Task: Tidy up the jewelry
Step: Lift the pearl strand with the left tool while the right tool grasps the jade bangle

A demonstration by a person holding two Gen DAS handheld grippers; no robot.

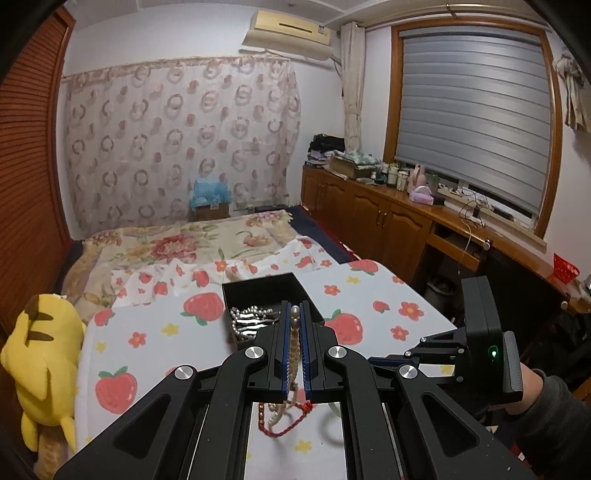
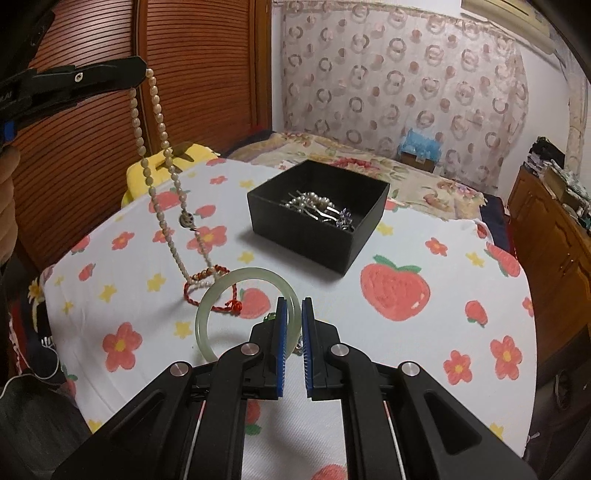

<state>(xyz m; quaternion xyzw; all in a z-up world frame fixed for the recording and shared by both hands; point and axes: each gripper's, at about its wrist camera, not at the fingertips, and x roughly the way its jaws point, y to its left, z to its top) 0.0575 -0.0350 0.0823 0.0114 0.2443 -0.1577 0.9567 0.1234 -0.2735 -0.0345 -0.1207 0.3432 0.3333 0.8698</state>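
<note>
We see a glossy pearl necklace [image 2: 159, 122], a smooth translucent jade-like bangle [image 2: 212, 301], a twisted red cord bracelet [image 2: 192, 293], a matt black box [image 2: 317, 225] and a printed cloth cover [image 2: 406, 332].

A bedroom with pale walls: a circle-patterned curtain [image 1: 181, 144] hangs behind a floral-covered bed [image 1: 177, 243], a slatted wooden wardrobe [image 1: 29, 147] stands at left, and a shaded window [image 1: 476, 122] overlooks cluttered wooden cabinets [image 1: 373, 218] beneath an air conditioner [image 1: 291, 31].
</note>
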